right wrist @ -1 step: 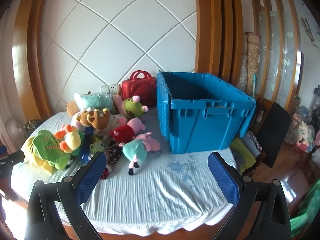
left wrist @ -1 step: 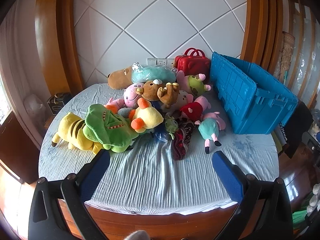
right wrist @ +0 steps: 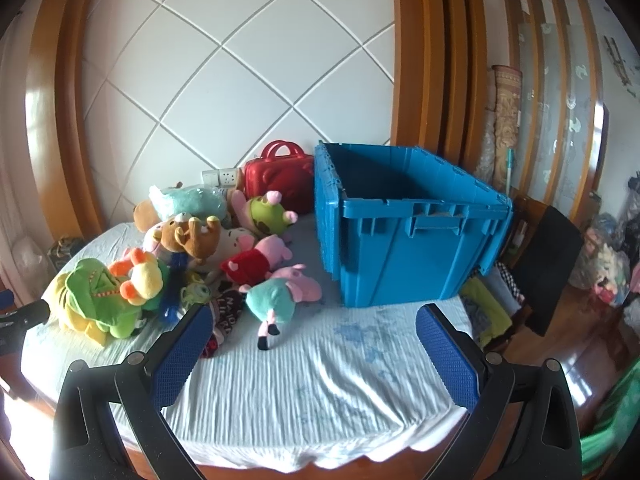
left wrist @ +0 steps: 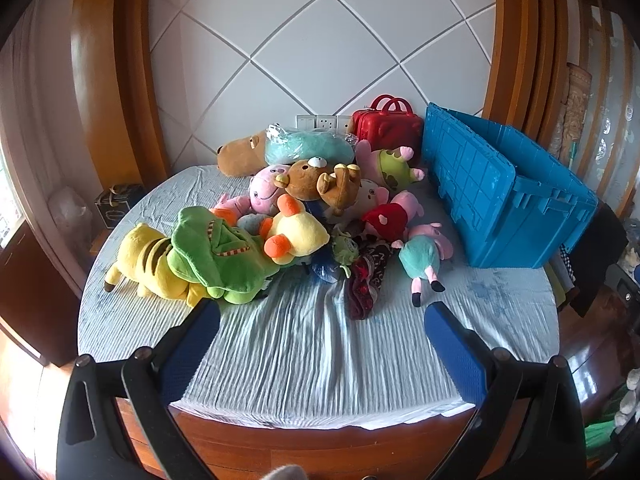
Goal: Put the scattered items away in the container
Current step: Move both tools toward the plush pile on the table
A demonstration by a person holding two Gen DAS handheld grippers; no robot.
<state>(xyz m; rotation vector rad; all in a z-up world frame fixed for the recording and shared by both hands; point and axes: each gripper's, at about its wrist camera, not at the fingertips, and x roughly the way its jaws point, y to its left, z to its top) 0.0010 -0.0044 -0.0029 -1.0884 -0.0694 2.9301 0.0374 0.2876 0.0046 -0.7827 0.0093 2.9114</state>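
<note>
A heap of plush toys lies on the round table's pale-blue cloth [left wrist: 312, 360]. It holds a green dinosaur [left wrist: 216, 252], a yellow duck [left wrist: 296, 232], a brown bear [left wrist: 320, 184] and a pig in a teal dress [left wrist: 424, 256] [right wrist: 276, 300]. The blue crate [left wrist: 500, 200] [right wrist: 400, 248] stands to their right, its top uncovered; its inside looks dark. My left gripper [left wrist: 322, 312] hovers open over the near cloth, short of the heap. My right gripper [right wrist: 312, 316] is open too, in front of the crate and the teal pig. Neither holds anything.
A red toy suitcase [left wrist: 386, 128] stands against the wall behind the heap. A dark patterned cloth [left wrist: 366, 280] lies at the heap's front. A chair draped in black fabric [right wrist: 548, 264] stands right of the table. The wooden table edge [left wrist: 320, 440] is close below me.
</note>
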